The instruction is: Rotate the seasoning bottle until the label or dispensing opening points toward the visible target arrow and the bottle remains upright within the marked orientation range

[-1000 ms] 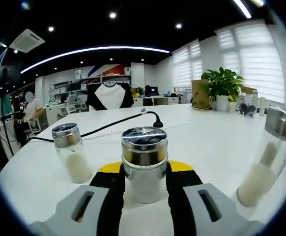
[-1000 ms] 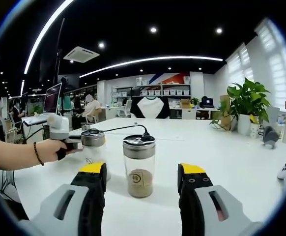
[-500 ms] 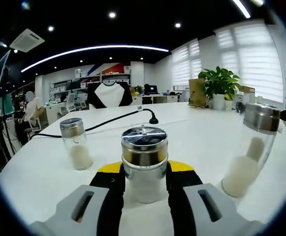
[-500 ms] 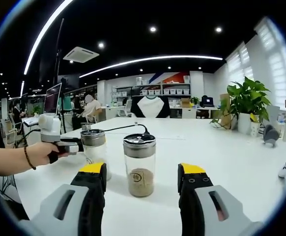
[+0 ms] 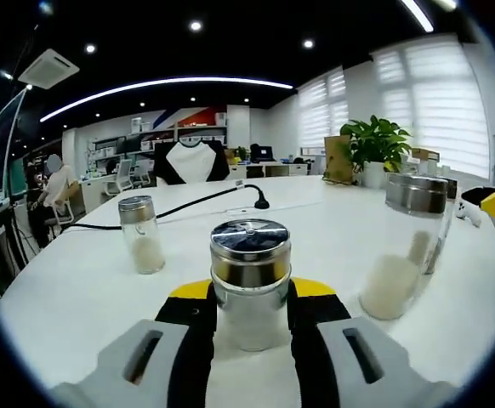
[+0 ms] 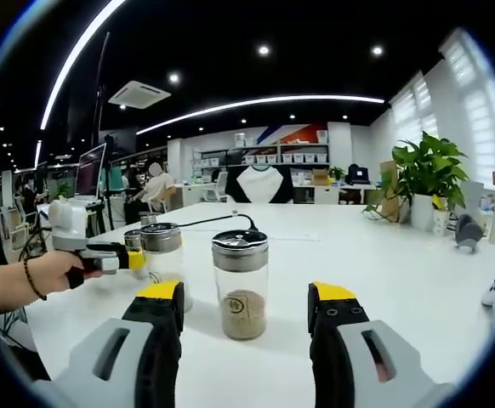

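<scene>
Seasoning bottle [image 5: 249, 280] upright on white table [image 5: 77, 297], pinched between jaws of left gripper [image 5: 247, 316], right gripper [image 6: 246, 316] spread apart before another upright bottle [image 6: 241, 285], potted plant [image 6: 426, 183] beyond.

I see the seasoning bottle [image 5: 249, 280], a clear glass jar with silver metal lid, standing upright at six o'clock, between my left jaws.

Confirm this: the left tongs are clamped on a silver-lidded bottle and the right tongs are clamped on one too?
Half right. In the right gripper view the right tongs stand open, the bottle of brown seasoning beyond them ungripped. The left tongs do clamp a silver-lidded bottle.
</scene>
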`<state>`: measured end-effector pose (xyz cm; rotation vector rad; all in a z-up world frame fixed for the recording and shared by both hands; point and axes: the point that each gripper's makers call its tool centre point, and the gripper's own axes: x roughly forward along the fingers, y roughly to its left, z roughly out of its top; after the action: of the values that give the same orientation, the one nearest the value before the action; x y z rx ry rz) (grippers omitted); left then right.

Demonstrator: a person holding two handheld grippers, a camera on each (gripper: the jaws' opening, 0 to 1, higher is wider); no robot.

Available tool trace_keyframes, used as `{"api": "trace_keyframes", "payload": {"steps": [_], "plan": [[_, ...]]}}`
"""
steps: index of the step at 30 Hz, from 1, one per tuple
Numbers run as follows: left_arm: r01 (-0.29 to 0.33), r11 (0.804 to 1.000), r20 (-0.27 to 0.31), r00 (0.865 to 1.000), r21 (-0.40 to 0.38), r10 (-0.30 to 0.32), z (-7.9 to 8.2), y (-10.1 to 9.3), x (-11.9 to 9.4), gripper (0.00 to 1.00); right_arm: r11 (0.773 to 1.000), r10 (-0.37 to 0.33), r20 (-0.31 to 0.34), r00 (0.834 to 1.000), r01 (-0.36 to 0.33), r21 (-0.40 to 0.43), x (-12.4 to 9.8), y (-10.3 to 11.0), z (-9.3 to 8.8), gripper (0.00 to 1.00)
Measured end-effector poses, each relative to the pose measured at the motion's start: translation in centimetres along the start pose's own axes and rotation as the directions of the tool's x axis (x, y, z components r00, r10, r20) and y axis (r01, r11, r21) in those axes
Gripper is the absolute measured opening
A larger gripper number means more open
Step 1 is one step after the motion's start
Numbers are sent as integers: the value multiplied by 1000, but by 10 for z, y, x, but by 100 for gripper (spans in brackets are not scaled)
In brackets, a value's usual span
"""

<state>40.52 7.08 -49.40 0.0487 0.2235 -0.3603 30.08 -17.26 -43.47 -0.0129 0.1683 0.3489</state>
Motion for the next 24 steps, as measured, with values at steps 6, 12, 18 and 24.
{"api": "trace_keyframes", "payload": {"steps": [6, 12, 18, 24], "plan": [[3, 1000, -3, 1000, 2, -3, -4, -4, -14, 34, 1000, 5, -1, 1000, -5, 0, 1, 2, -1, 59], [-3, 1000, -7, 1000, -5, 3, -7, -7, -28, 34, 1000, 8, -5, 1000, -8, -1, 2, 3, -2, 59], [-7, 1000, -10, 1000, -8, 7, -10, -13, -35, 34, 1000, 13, -6, 1000, -13, 0, 2, 5, -3, 59], [-6, 1000, 4, 1000, -11, 6, -9, -14, -34, 34, 1000, 19, -8, 1000, -19, 6, 1, 7, -5, 59]]}}
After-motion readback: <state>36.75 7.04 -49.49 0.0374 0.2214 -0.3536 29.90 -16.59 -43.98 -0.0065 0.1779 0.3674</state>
